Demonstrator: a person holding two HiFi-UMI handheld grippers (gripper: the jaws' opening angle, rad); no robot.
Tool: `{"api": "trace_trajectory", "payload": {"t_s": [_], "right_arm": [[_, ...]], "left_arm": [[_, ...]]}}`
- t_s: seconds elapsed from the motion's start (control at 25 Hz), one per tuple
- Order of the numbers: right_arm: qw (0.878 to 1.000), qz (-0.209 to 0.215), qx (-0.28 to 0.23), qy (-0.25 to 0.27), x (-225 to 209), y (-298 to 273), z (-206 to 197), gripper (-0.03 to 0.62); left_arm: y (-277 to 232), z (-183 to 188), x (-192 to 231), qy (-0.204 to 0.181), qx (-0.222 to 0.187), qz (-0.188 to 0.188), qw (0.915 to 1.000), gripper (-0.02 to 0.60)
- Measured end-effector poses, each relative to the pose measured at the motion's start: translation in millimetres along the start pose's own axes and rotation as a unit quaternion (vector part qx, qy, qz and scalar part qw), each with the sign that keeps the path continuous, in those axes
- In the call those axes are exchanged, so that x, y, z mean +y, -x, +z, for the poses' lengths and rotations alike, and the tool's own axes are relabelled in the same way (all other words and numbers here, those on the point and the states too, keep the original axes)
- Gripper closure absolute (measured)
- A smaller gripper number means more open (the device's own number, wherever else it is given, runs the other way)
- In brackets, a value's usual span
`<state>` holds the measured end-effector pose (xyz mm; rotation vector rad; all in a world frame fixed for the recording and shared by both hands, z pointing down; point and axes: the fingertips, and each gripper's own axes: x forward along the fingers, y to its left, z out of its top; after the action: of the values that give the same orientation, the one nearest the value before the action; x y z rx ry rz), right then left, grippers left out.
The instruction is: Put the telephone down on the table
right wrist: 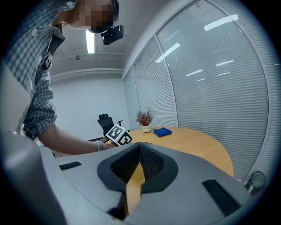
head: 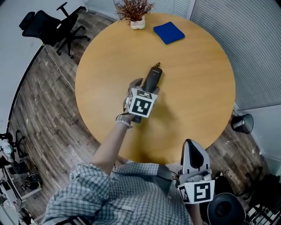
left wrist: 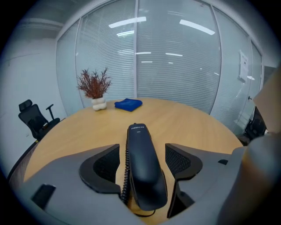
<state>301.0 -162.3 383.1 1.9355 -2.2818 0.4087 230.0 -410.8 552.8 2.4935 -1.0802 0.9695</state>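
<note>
The left gripper's [left wrist: 141,151] fingers [left wrist: 107,165] stand wide apart, one on each side of the telephone handset [left wrist: 145,171], and a strip of bare wood shows between each pad and the black shell, so nothing is clamped. The handset lies on the worktop [head: 197,88] with its smooth back up. Its long axis runs straight out from the fingers towards the far edge, tilted slightly to the right in the head view, and a coiled cord [left wrist: 126,176] runs along its left side. The right gripper [right wrist: 139,147] is held low near the person's body at the near rim, its fingers closed together on nothing. The worktop is a round, light wooden table. The handset rests near its middle, well apart from every edge, with bare wood all around. At the far edge a small plant of reddish twigs in a white pot [head: 137,13] and a folded blue cloth [head: 169,33] sit near each other, both well clear of the handset. Around the table lies dark plank flooring [head: 44,110], with a black office chair [head: 48,26] at far left, a dark waste bin [head: 243,123] at right, and glass walls with blinds [left wrist: 175,66] behind.
</note>
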Motion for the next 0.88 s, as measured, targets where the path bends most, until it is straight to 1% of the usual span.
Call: {"api": "trace_trajectory", "payload": {"t_s": [0.12,0.28,0.4,0.56,0.72,0.88], "right_arm": [[1.0,0.001,-0.008,0.006,15,2,6,0.588],[1.0,0.002,-0.019,0.019,32,0,17,0.588],[0.999,0.002,-0.024,0.031,38,0,22,0.588],[0.998,-0.002,-0.038,0.052,49,-2,37,0.588],[0.996,0.005,-0.056,0.064,68,-2,51,0.588],[0.994,0.01,-0.078,0.078,80,0,67,0.588]], "left_arm": [[30,12,2,-0.008,-0.03,-0.003,0.9995,0.262],[78,40,11,-0.004,-0.092,-0.007,0.9957,0.262],[117,59,3,-0.02,-0.142,-0.014,0.9896,0.264],[171,82,-8,-0.053,-0.204,-0.02,0.9773,0.277],[220,87,-11,-0.06,-0.245,-0.021,0.9675,0.323],[256,84,-4,-0.057,-0.262,-0.012,0.9632,0.395]]}}
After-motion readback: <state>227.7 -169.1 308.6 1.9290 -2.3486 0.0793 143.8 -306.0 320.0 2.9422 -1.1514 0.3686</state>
